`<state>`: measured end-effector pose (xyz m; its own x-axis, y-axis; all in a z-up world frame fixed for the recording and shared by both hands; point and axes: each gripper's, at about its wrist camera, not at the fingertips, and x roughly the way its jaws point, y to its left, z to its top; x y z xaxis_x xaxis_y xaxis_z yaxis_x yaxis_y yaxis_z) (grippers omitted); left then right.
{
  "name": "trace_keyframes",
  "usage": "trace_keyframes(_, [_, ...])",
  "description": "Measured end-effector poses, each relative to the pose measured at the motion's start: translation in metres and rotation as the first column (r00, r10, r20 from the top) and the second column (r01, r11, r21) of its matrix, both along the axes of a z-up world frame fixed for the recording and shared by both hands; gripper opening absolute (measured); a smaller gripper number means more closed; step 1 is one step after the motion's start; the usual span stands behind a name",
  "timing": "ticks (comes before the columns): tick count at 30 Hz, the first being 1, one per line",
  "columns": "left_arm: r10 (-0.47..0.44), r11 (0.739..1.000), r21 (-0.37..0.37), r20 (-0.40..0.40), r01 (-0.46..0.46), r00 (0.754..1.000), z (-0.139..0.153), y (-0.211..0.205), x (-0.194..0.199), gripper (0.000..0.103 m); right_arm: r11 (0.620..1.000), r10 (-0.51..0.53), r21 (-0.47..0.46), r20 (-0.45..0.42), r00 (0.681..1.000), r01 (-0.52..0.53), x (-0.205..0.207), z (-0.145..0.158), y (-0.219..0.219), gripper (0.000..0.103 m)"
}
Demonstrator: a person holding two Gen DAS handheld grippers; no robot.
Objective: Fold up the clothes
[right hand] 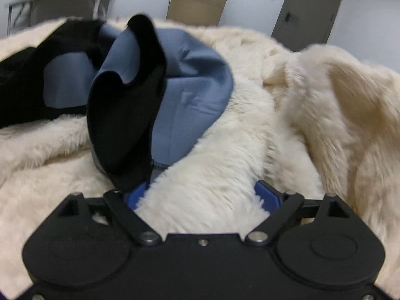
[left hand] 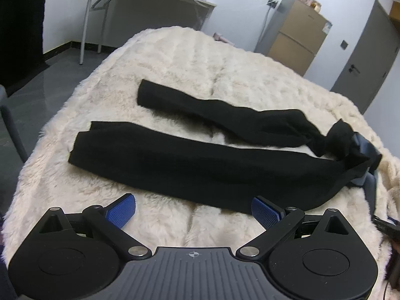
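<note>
Both the left gripper (left hand: 193, 207) and right gripper (right hand: 203, 192) are spread wide and empty over the fluffy blanket (left hand: 175, 57), near the black-and-blue trousers (left hand: 175, 155).

Right gripper (right hand: 203, 192) fingers: mostly buried in cream fur blanket (right hand: 312, 100).
Far desk (right hand: 60, 2): motion-blurred.
Garment's (right hand: 190, 95) near hem: behind the gripper.

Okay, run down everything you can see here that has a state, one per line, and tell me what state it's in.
Left gripper: open, nothing between its pads.
Right gripper: open, fur blanket bulging between the pads.
Black garment: unfolded, two long legs stretched across the blanket.
Blue waist section: crumpled, standing up.
Fur blanket: spread out, rumpled at the right.
Door: closed.
</note>
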<state>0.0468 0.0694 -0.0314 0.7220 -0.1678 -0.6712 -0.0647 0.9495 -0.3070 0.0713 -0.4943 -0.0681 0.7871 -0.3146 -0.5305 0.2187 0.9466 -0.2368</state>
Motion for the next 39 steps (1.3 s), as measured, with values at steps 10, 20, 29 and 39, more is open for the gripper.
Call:
trace_keyframes(10, [-0.033,0.998,0.052,-0.036,0.035,0.999,-0.009,-0.012,0.012,0.098,0.999,0.046,-0.009,0.071,0.996,-0.045,-0.004,0.028,0.022,0.027])
trace_keyframes(20, [-0.034,0.999,0.037,-0.02,0.034,0.999,-0.007,-0.009,0.009,0.098,0.994,0.104,-0.042,0.083,0.991,-0.1,0.084,0.086,0.043,0.042])
trace_keyframes(29, [-0.043,0.998,0.046,-0.028,0.044,0.999,-0.007,-0.012,0.009,0.098,0.996,0.093,-0.001,-0.057,0.994,-0.094,0.141,0.069,0.048,0.011])
trace_keyframes(39, [-0.038,0.997,0.062,-0.03,0.039,0.999,-0.007,-0.012,0.008,0.098,0.997,-0.012,-0.073,0.04,0.999,0.015,0.208,0.162,0.01,0.005])
